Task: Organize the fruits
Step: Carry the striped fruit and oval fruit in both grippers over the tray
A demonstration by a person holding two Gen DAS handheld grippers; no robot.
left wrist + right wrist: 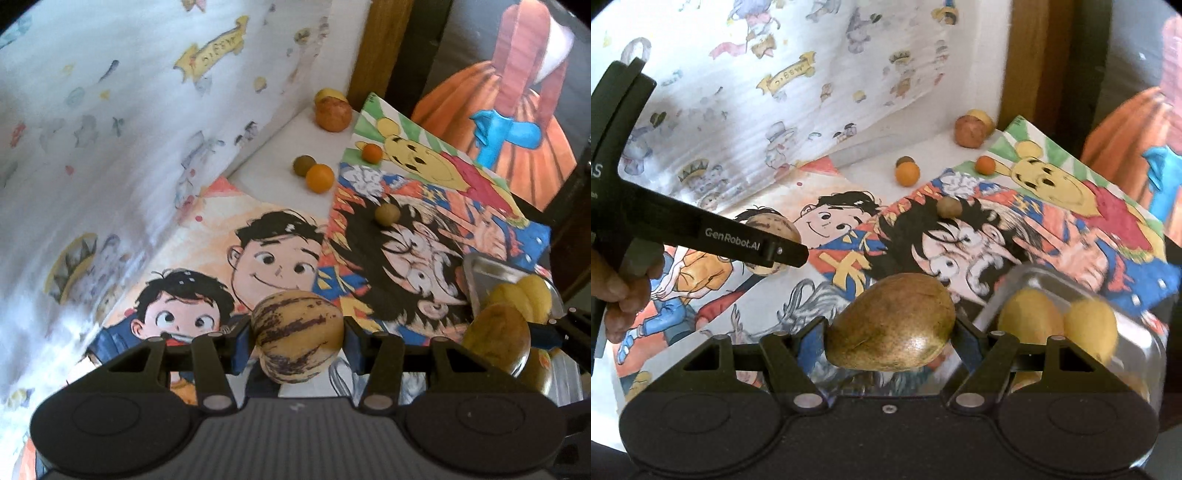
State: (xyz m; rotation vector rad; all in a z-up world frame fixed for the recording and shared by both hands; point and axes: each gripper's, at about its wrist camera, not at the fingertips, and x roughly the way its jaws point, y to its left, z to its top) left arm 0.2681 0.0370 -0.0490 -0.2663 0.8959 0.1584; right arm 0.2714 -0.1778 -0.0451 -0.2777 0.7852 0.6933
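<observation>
My left gripper (297, 345) is shut on a pale yellow melon with purple stripes (295, 317), held above the cartoon-printed sheets. In the right wrist view the same striped melon (774, 227) shows at the left, behind a black finger (738, 240) of the left gripper. My right gripper (891, 334) is shut on a brown-green egg-shaped fruit (897, 314), seen also at the right edge of the left wrist view as the brown fruit (496, 338). Just right of it, a shiny tray (1030, 275) holds two yellow fruits (1030, 317).
Loose fruits lie further back: an orange (319, 178), a small green-brown ball (304, 165), a small orange one (372, 152), an olive ball (387, 214) and a brown round fruit (332, 113) in the corner. A printed wall (129, 129) rises at the left.
</observation>
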